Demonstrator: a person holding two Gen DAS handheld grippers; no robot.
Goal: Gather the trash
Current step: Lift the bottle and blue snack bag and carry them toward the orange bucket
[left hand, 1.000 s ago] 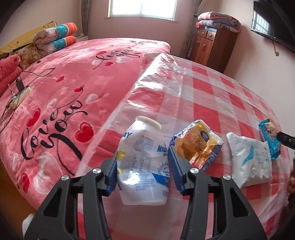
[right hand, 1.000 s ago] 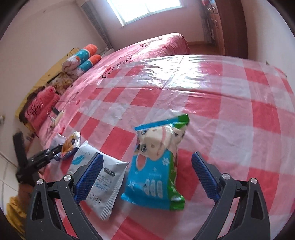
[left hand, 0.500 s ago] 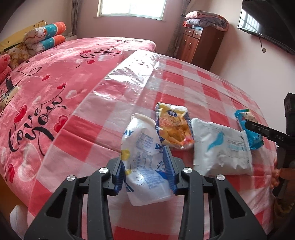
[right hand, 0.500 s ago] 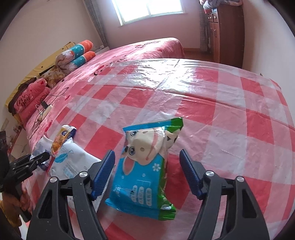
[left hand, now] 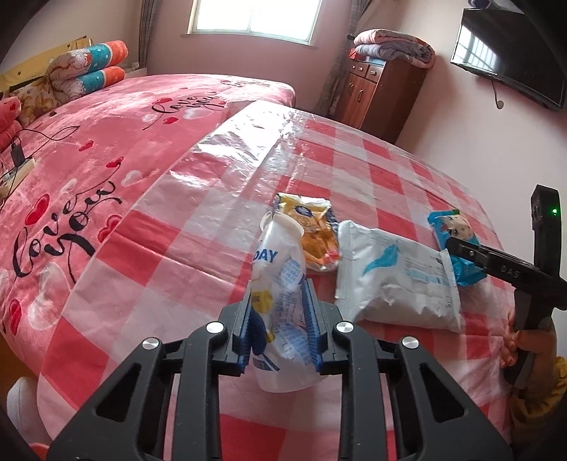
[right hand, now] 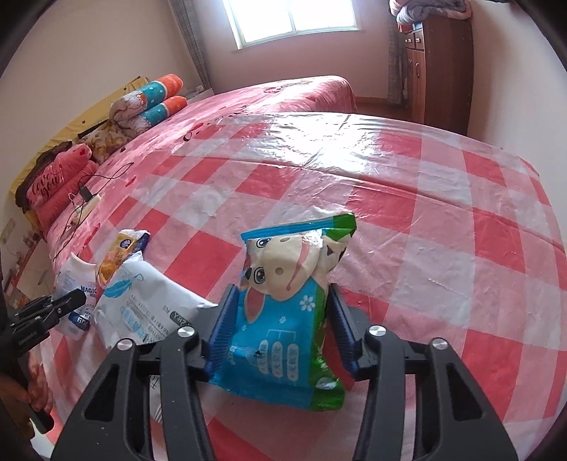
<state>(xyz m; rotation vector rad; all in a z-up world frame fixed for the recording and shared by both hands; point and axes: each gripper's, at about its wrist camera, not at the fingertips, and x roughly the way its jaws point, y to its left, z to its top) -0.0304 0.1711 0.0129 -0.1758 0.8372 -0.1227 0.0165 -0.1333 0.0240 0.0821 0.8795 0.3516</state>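
bedroom scene – a red-and-white checked plastic sheet (left hand: pixel 354 170) covers a pink bed (left hand: pixel 88 149), with a window (left hand: pixel 255 16) behind and a wooden cabinet (left hand: pixel 375 92) in the corner. the left gripper (left hand: pixel 278 329) has just squeezed in and now pinches a crumpled white bottle (left hand: pixel 280 269). the right gripper (right hand: pixel 280 329) has just closed too – clamped on the blue cartoon packet (right hand: pixel 283 319). a yellow wrapper (left hand: pixel 313 230) and a white pouch (left hand: pixel 393 280) lie between them.

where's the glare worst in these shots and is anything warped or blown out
Left wrist view: the window is blown out, and glare streaks the plastic checked cloth near the bed's middle. Right wrist view: a broad white sheen crosses the same cloth. Both views bend the walls, with dark corners.
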